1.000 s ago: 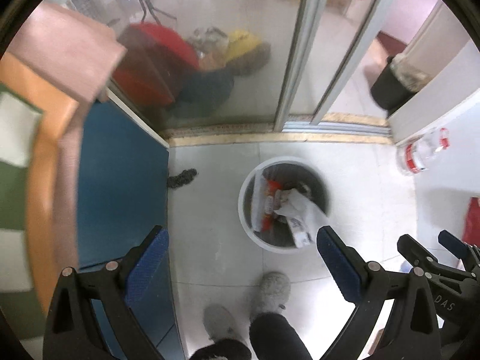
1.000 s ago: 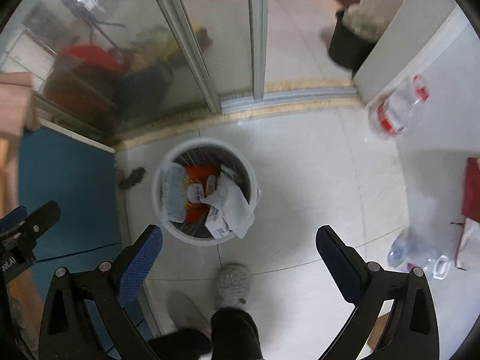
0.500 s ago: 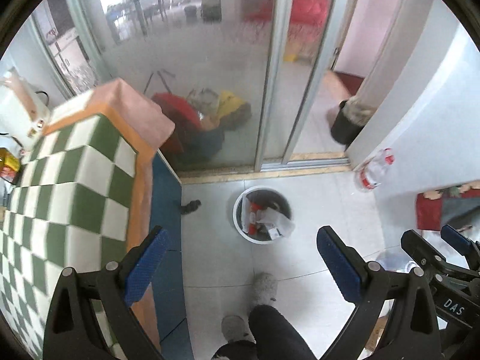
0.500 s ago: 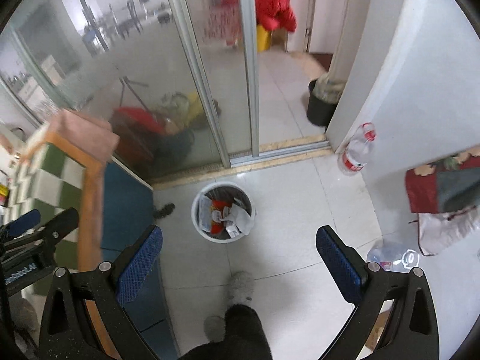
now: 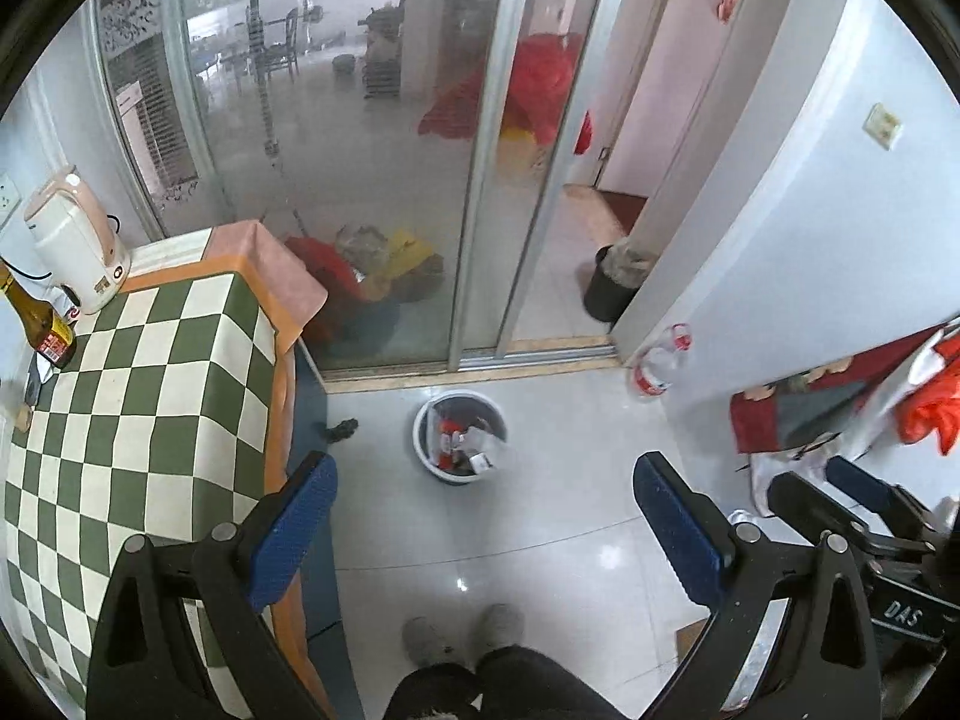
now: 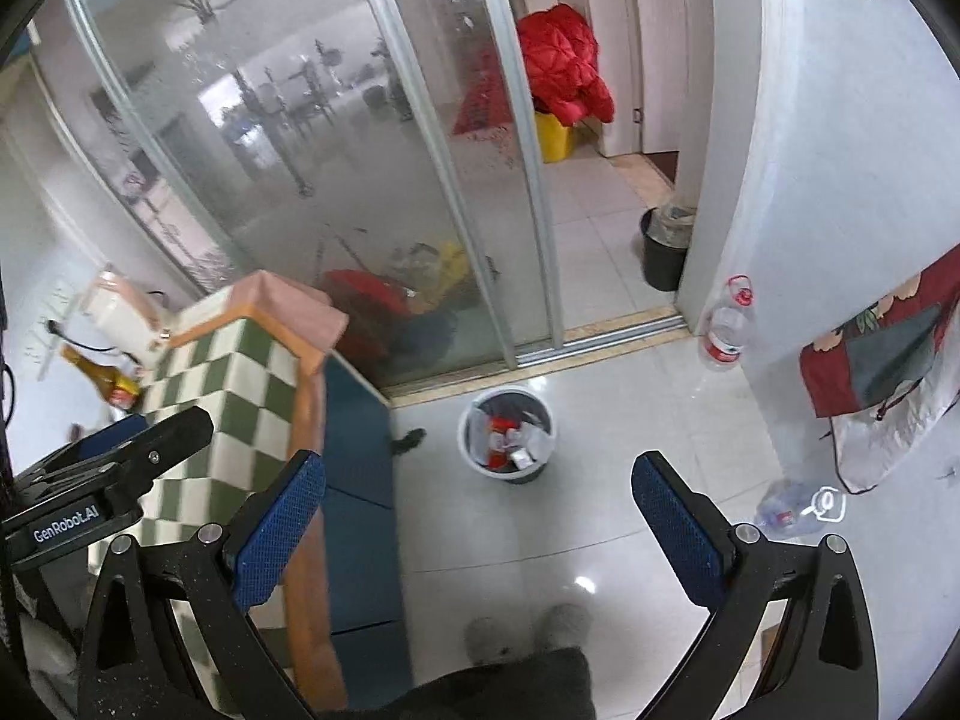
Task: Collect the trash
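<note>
A white waste bin (image 5: 460, 436) stands on the tiled floor, filled with red and white wrappers and paper; it also shows in the right wrist view (image 6: 507, 435). My left gripper (image 5: 483, 516) is open and empty, held high above the floor, well short of the bin. My right gripper (image 6: 480, 510) is open and empty, at about the same height. A crushed clear plastic bottle (image 6: 795, 507) lies on the floor at the right. A small dark scrap (image 5: 341, 429) lies by the table's base.
A table with a green-checked cloth (image 5: 138, 396) stands at the left, with a kettle (image 5: 75, 249) and a brown bottle (image 5: 39, 324). Glass sliding doors (image 5: 372, 180) are behind the bin. A large water bottle (image 5: 657, 360) stands by the white wall. A black bucket (image 5: 612, 288) sits past the doorway.
Both grippers have risen high and pulled back from the bin, which looks much smaller now. The table top and kettle have come into view. Both stay open.
</note>
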Demonstrator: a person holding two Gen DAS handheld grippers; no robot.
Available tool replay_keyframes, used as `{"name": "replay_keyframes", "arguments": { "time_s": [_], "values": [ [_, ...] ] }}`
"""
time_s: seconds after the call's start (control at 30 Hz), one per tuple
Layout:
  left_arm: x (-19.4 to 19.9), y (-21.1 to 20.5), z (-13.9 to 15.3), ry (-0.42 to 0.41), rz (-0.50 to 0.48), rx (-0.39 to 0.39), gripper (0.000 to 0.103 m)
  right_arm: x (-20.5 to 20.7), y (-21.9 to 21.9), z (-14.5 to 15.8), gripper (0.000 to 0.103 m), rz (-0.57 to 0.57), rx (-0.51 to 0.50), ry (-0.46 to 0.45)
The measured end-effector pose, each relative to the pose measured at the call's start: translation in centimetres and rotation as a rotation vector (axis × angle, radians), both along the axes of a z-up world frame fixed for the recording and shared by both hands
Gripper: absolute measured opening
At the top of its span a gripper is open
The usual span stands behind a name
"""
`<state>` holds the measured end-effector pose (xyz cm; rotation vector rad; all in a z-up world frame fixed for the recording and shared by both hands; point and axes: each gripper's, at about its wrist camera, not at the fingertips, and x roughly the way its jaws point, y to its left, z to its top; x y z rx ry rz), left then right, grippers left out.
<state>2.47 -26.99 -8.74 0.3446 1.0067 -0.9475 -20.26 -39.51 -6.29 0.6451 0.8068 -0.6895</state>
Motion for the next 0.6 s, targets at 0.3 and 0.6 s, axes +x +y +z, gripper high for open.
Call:
{"name": "replay_keyframes", "arguments": {
  "time_s": [0.3,0.6],
  "values": [
    [-2.4,2.4,4.0,0.031,0.033,-0.073,0.103,-2.2,0.1,3.4,0.103,0.092,0.036,-0.047],
    [-3.1,3.6,4.1,0.045,0.05,-0.072,0.103,-2.3,-0.1,4.1,0.103,0.149,0.058,-0.061]
  ]
}}
